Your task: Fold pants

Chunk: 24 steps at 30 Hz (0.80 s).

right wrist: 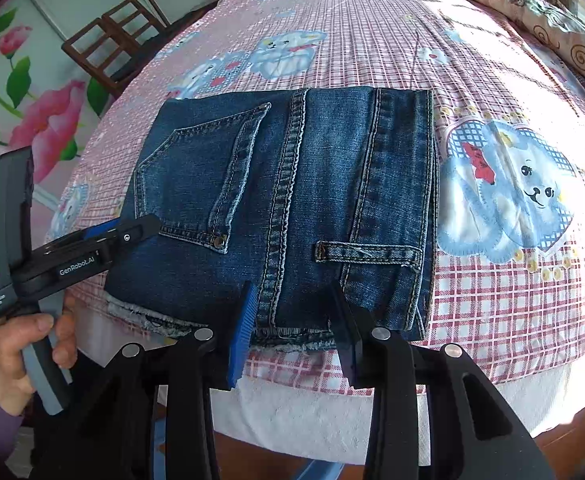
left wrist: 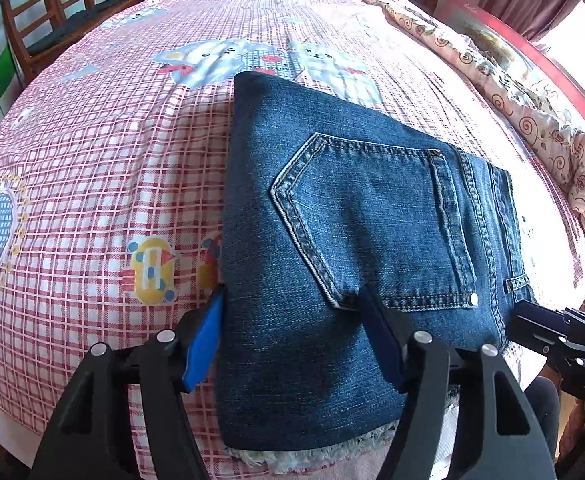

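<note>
The dark blue jeans (left wrist: 332,240) lie folded into a compact rectangle near the front edge of the bed, back pocket up, frayed hem at the near edge. They also show in the right wrist view (right wrist: 292,200). My left gripper (left wrist: 292,312) is open, its blue fingers spread over the jeans' near left part. My right gripper (right wrist: 294,304) is open at the jeans' near edge, around the waistband side. The left gripper shows from the side in the right wrist view (right wrist: 132,232). The right gripper's body shows at the right edge of the left wrist view (left wrist: 564,344).
The bed has a pink checked sheet (left wrist: 112,160) with bear prints. A floral quilt (left wrist: 532,112) lies bunched along its far right side. A wooden chair (left wrist: 40,12) stands beyond the far left corner. The white mattress edge (right wrist: 312,412) is just below the jeans.
</note>
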{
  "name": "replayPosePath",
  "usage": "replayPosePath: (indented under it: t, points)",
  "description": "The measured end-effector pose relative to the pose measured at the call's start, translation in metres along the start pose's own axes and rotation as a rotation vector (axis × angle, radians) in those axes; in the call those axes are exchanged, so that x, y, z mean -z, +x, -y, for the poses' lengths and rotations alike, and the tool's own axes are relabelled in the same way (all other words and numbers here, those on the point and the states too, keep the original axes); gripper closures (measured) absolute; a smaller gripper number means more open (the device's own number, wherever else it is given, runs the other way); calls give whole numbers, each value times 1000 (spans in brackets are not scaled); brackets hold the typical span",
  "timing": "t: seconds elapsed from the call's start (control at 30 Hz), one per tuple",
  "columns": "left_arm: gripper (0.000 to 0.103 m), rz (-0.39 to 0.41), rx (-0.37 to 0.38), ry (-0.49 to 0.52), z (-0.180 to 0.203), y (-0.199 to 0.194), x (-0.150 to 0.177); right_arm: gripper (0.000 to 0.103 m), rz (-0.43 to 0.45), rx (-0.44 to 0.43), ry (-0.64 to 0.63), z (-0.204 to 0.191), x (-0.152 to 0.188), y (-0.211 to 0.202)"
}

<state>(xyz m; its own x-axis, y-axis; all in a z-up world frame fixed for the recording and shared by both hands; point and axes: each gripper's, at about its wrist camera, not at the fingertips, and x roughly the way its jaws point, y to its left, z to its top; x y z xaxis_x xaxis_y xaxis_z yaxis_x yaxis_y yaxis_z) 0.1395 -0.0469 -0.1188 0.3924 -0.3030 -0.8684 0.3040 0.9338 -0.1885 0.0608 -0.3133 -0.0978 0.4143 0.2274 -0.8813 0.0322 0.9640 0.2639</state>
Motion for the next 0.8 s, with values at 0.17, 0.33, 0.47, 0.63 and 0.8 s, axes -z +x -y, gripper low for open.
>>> replayPosePath:
  t: [0.17, 0.33, 0.47, 0.63, 0.8]
  points:
    - [74, 18, 12, 8, -1, -14, 1, 57, -7, 24, -49, -7, 0, 4]
    - [81, 28, 2, 30, -9, -25, 16, 57, -14, 6, -36, -3, 1, 4]
    - [56, 20, 3, -22, -21, -14, 13, 57, -15, 19, -53, -6, 2, 7]
    - [33, 20, 64, -175, -63, -21, 26, 57, 22, -29, 25, 4, 8, -12]
    - [33, 28, -22, -140, -68, -40, 39, 51, 120, -88, 285, 49, 35, -46]
